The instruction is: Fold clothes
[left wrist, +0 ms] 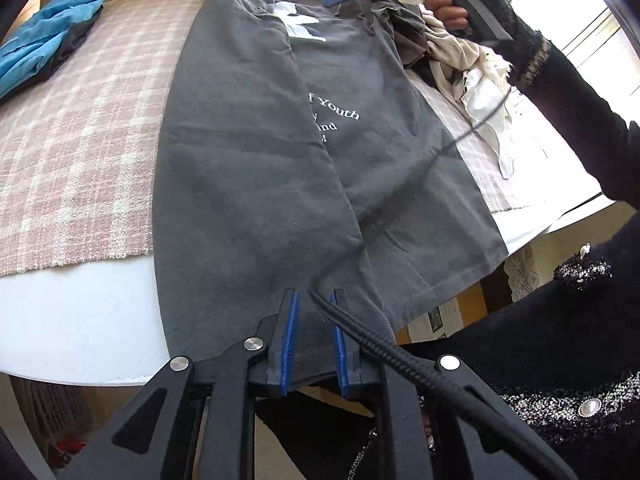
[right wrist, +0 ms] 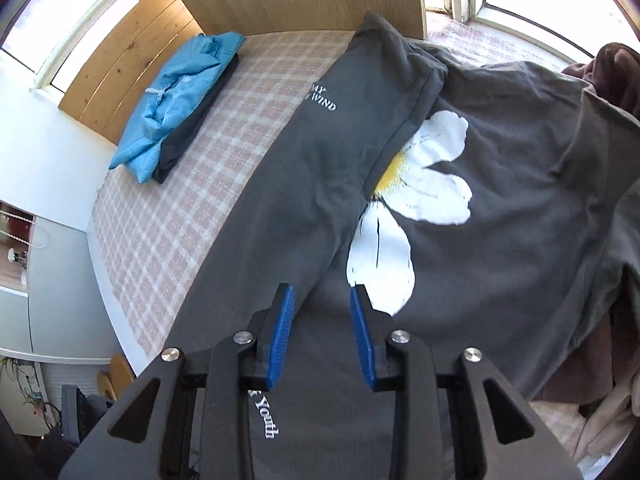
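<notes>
A dark grey T-shirt (left wrist: 248, 152) with white lettering and a white flower print (right wrist: 420, 176) lies lengthwise on the table. Its left side is folded over the middle. My left gripper (left wrist: 314, 308) is at the shirt's near hem. Its blue pads stand slightly apart, with the hem lying loose between them and not pinched. My right gripper (right wrist: 322, 300) hovers open over the shirt's upper half, just below the flower, with nothing between its fingers. In the left wrist view a gloved hand (left wrist: 452, 4) holds that gripper at the far end of the shirt.
A pink checked cloth (left wrist: 80, 140) covers the white round table (left wrist: 80, 320). A folded blue garment (right wrist: 176, 104) lies on a dark one at the far left. A heap of white and brown clothes (left wrist: 460, 64) lies right of the shirt. A black cable (left wrist: 400, 360) crosses the near hem.
</notes>
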Demonstrator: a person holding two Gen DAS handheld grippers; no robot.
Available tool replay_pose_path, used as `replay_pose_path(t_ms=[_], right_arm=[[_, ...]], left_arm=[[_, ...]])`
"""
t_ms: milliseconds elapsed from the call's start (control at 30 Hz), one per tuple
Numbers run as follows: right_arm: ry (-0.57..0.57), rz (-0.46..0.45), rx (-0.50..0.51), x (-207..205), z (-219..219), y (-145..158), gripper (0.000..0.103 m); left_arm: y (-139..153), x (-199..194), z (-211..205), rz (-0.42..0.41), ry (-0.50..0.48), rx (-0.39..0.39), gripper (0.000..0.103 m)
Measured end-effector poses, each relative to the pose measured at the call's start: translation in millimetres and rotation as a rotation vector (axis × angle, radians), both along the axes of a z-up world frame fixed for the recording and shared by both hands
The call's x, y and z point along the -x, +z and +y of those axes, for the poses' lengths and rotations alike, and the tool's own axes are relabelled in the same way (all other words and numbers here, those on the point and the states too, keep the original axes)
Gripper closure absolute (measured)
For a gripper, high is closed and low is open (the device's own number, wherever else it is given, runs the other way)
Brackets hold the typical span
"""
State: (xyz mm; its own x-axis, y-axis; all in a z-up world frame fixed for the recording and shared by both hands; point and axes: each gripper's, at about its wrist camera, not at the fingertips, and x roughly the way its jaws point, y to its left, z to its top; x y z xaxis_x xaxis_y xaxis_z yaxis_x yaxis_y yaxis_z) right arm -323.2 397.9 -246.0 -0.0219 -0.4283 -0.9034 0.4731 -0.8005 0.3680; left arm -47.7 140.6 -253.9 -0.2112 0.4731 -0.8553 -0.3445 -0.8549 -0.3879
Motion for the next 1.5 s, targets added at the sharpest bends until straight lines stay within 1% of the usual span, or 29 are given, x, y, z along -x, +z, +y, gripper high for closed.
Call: replay_pose_path(t_ms=[67, 133, 233, 300, 367, 400, 433, 500, 600, 733, 867, 900, 967, 1000, 1033, 1067, 1133, 1200, 1233, 1267, 1333, 1433, 1467, 1500], right_arm=[[0.030, -0.072, 0.017, -49.0, 16.1, -8.8, 0.073], [0.044, -0.113, -0.015, -101.8, 34.4, -23.8, 0.073], [-0.012, -0.091, -0.088, -160.9, 64.8, -36.6, 0.073], [-0.062, -0.057, -0.120, -185.7, 83.7, -31.9, 0.073], [-0.119, -0.053, -0.138, -204.9, 102.6, -26.1, 0.073], [-0.146, -0.048, -0.150, -213.3, 111.8, -23.2, 0.071], [-0.166, -0.043, -0.171, -222.3, 120.3, -22.8, 0.064], [-0.204, -0.031, -0.216, -240.6, 136.9, -23.6, 0.057], [-0.282, -0.073, -0.202, -261.5, 155.2, -33.9, 0.057], [-0.354, -0.061, -0.191, -275.0, 159.3, -41.9, 0.057], [-0.342, -0.067, -0.219, -277.3, 146.5, -51.5, 0.056], [-0.327, -0.050, -0.229, -277.7, 142.5, -51.0, 0.054], [-0.307, -0.011, -0.247, -276.4, 135.7, -48.3, 0.059], [-0.305, 0.002, -0.250, -275.1, 134.0, -46.9, 0.082], [-0.306, -0.018, -0.230, -272.8, 134.3, -47.0, 0.097], [-0.314, -0.048, -0.197, -270.5, 136.3, -46.0, 0.097], [-0.294, -0.056, -0.184, -270.6, 140.0, -35.7, 0.097], [-0.306, -0.069, -0.132, -272.6, 152.3, -22.2, 0.098], [-0.327, -0.068, -0.141, -269.9, 158.5, -19.9, 0.098], [-0.352, -0.064, -0.160, -266.2, 164.6, -18.8, 0.098], [-0.338, -0.051, -0.231, -267.8, 162.5, -23.2, 0.097], [-0.246, -0.051, -0.298, -267.6, 138.5, -28.2, 0.097], [-0.232, -0.042, -0.332, -266.9, 134.9, -28.8, 0.097], [-0.224, -0.030, -0.369, -266.1, 132.6, -29.3, 0.097]], left_arm=[[-3.0, 5.0, -2.7, 0.002, 0.056, -0.014, 0.089], [-2.1, 9.7, -2.5, 0.019, 0.085, -0.014, 0.089], [-1.5, 19.6, -1.8, 0.041, 0.112, -0.004, 0.089], [-2.6, 29.6, -4.8, 0.029, 0.131, -0.002, 0.086], [-3.5, 37.5, -10.4, 0.015, 0.161, 0.002, 0.084], [-2.7, 39.1, -13.4, 0.013, 0.169, 0.010, 0.084], [-1.9, 40.7, -16.3, 0.012, 0.178, 0.018, 0.084], [-0.1, 42.4, -19.5, 0.011, 0.182, 0.034, 0.083], [0.4, 43.7, -20.1, -0.001, 0.167, 0.051, 0.081], [-1.6, 46.7, -23.6, -0.029, 0.145, 0.045, 0.081], [-2.6, 52.1, -28.4, -0.047, 0.136, 0.041, 0.081], [-1.7, 52.9, -28.7, -0.050, 0.133, 0.034, 0.081], [0.5, 52.9, -27.1, -0.045, 0.111, 0.026, 0.081], [1.3, 53.0, -25.1, -0.038, 0.099, 0.030, 0.081], [1.6, 53.3, -22.5, -0.035, 0.088, 0.032, 0.081], [1.9, 53.7, -19.9, -0.031, 0.077, 0.034, 0.081], [3.6, 54.5, -14.5, -0.020, 0.057, 0.038, 0.081], [5.9, 55.3, -9.1, -0.008, 0.040, 0.039, 0.081], [5.9, 56.2, -6.9, -0.003, 0.030, 0.037, 0.078], [4.4, 57.1, -4.1, -0.001, 0.019, 0.036, 0.078], [-2.6, 58.9, 1.7, -0.009, 0.000, 0.043, 0.078], [-18.2, 60.0, 9.5, -0.031, -0.027, 0.079, 0.078], [-21.6, 58.7, 10.9, -0.025, -0.037, 0.096, 0.078], [-20.3, 57.1, 11.4, -0.002, -0.046, 0.103, 0.078]])
